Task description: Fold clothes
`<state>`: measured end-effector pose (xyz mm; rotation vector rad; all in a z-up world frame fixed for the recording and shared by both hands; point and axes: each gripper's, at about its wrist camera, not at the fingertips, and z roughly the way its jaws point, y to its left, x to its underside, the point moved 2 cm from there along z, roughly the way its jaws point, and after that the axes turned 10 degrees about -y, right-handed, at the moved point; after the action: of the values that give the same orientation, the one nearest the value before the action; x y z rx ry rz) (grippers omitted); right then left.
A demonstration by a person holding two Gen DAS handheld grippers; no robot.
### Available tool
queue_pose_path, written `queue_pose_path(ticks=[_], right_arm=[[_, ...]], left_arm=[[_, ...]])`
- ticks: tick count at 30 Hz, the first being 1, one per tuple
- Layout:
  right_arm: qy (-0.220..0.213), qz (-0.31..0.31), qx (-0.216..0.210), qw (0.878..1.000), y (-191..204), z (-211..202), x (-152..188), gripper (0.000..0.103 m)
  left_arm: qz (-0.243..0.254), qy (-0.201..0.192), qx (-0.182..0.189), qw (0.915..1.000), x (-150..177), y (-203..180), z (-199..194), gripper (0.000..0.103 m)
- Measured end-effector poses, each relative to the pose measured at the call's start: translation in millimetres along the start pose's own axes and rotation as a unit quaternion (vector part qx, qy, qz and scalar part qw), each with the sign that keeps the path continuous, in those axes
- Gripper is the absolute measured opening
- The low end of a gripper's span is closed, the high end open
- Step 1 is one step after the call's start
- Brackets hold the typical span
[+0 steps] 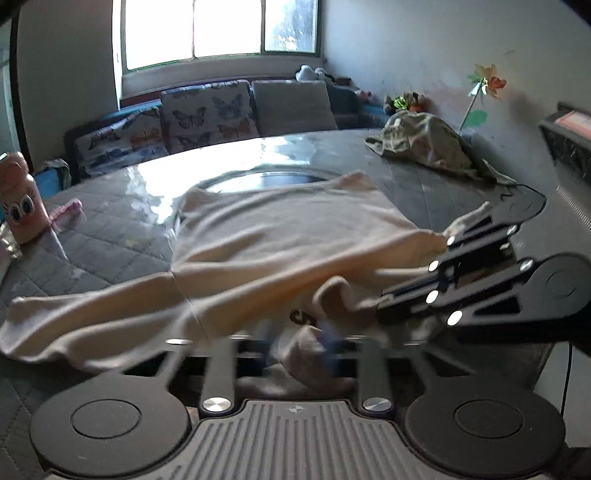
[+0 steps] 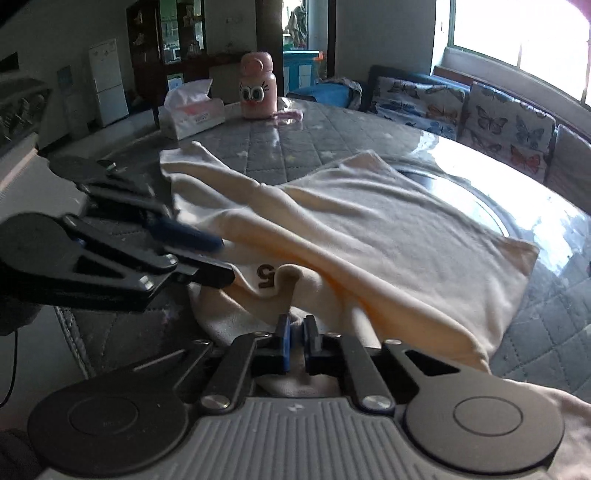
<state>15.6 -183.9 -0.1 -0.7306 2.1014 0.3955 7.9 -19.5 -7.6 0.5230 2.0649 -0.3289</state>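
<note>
The left wrist camera sat low over the near edge of the counter [image 1: 110, 229], close behind its own jaws, and faced across it toward the window [image 1: 221, 29] and the sofa [image 1: 207, 114]. The right wrist camera sat equally low and close, angled toward the pink bottle [image 2: 257, 88] and the tissue box [image 2: 194, 110], with the window at its right edge. Both views shared the cream garment [image 1: 280, 229] [image 2: 388, 229], the sofa and each other's gripper.

My cream shirt [image 2: 388, 236] lies rumpled and partly folded on the tabletop [image 2: 295, 147], a dark "5" showing near its bunched edge.
</note>
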Motion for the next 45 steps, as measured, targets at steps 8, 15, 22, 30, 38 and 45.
queue_pose_path(ticks=[8,15,22,30,38,45], right_arm=[[-0.036,-0.026,-0.029,0.999,15.3,-50.2,-6.1,0.004],[0.022,-0.045,-0.079,0.996,32.6,-54.9,17.4,0.006],[-0.009,-0.031,-0.038,0.999,10.9,-51.7,-1.3,0.011],[0.043,-0.013,-0.028,0.999,-1.7,-20.9,25.1,0.013],[0.022,0.023,-0.009,0.999,-36.7,-41.6,9.8,0.018],[0.004,0.084,0.106,0.991,-123.8,-23.5,-16.4,0.026]], left_arm=[[0.028,-0.05,0.025,0.998,-0.9,-10.8,-53.9,0.004],[0.05,-0.004,0.058,0.997,25.8,-15.3,-64.9,0.004],[0.037,-0.044,0.048,0.9972,-6.2,-3.8,-62.9,0.005],[0.023,-0.003,0.057,0.9981,-8.3,-7.5,3.0,0.006],[0.057,0.012,0.066,0.9961,-3.2,-7.8,3.8,0.009],[0.021,-0.003,-0.04,0.999,-42.1,34.7,35.4,0.035]])
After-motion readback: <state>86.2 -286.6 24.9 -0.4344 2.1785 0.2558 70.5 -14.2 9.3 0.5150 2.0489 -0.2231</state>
